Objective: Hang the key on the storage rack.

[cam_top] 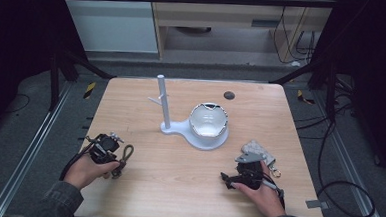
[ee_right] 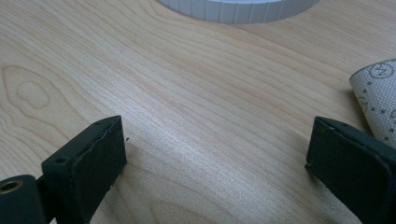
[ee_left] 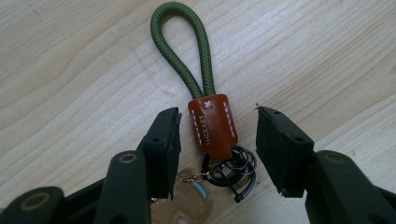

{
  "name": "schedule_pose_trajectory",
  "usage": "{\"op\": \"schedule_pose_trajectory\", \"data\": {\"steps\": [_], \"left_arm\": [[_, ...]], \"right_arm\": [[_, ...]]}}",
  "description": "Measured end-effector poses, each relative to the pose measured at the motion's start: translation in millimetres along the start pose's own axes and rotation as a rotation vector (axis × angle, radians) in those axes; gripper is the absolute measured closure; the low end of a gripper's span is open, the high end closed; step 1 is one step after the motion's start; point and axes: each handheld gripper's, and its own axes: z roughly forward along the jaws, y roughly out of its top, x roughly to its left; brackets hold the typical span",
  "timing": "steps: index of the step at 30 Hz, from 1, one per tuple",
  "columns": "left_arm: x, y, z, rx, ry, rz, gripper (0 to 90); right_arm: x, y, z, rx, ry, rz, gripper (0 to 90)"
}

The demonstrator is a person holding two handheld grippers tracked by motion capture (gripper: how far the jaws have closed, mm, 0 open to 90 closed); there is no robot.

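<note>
**A:** so where's the keychain sitting right now?

**B:** the keychain (ee_left: pixel 212 126) lies flat on the wooden table (cam_top: pixel 187 178), near the front-left corner. Green cord loop (ee_left: pixel 180 46) points away from the left hand-held gripper (ee_left: pixel 217 135), then there's a brown leather tab (ee_left: pixel 213 125) with white stitching, and a bunch of dark key rings (ee_left: pixel 231 170) at the near end. In the high view it lies just beside the left hand (cam_top: pixel 85 170).

**A:** is it grabbed?

**B:** not that I can see. The left jaws sit one on each side of the leather tab, with a bit of table visible between each pad and the tab. So it's straddling it, released, nothing pinched.

**A:** and the other one?

**B:** right hand-held gripper (cam_top: pixel 229 181) is over near the front-right part of the table, jaws spread wide apart with just bare wood between them, holding nothing. A pale dotted cloth pouch (cam_top: pixel 257 152) lies just beside it, toward the right edge.

**A:** anything in the middle?

**B:** a white stand (cam_top: pixel 199 137) with an upright post (cam_top: pixel 163 104) and a shiny bowl (cam_top: pixel 208 120) resting on its round base, about the table's centre, well apart from the keychain.
</note>
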Motion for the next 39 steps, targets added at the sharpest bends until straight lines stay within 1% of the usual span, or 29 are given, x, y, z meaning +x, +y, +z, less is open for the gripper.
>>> {"op": "schedule_pose_trajectory", "data": {"steps": [5, 7, 8, 10, 15, 18, 22, 24, 28, 34, 39], "left_arm": [[1.2, -1.6, 5.9, 0.012, -0.007, -0.009, 49.0], [2.4, -1.9, 7.6, 0.014, -0.015, -0.021, 49.0], [2.6, -1.9, 8.2, 0.013, -0.019, -0.029, 49.5], [2.9, -1.8, 8.5, 0.015, -0.019, -0.029, 50.2], [5.5, -1.0, 11.3, 0.024, -0.034, -0.045, 54.1], [6.2, -1.1, 12.1, 0.028, -0.033, -0.049, 54.4], [7.0, -1.7, 13.3, 0.034, -0.032, -0.046, 54.8], [7.5, -2.2, 14.4, 0.036, -0.037, -0.051, 54.7], [7.8, -2.8, 15.3, 0.037, -0.033, -0.048, 55.5], [9.3, -4.0, 17.0, 0.039, -0.042, -0.051, 56.2], [8.6, -3.2, 17.1, 0.037, -0.048, -0.046, 59.5]], "right_arm": [[0.0, 0.0, 0.0, 0.0, 0.0, 0.0, 4.8], [0.0, 0.0, 0.0, 0.0, 0.0, 0.0, 4.8], [0.0, 0.0, 0.0, 0.0, 0.0, 0.0, 4.8], [0.0, 0.0, 0.0, 0.0, 0.0, 0.0, 4.8], [0.0, 0.0, 0.0, 0.0, 0.0, 0.0, 4.8], [0.0, 0.0, -0.1, 0.0, 0.0, 0.0, 4.8], [0.2, -0.2, -0.1, 0.0, 0.0, 0.001, 4.8], [0.2, -0.1, -0.1, 0.0, 0.0, 0.002, 4.8], [0.3, -0.2, -0.2, 0.0, 0.0, 0.002, 4.8], [0.7, -0.4, -0.3, 0.0, 0.002, 0.006, 4.8], [0.8, -0.6, -0.2, -0.002, 0.002, 0.006, 4.8]]}}
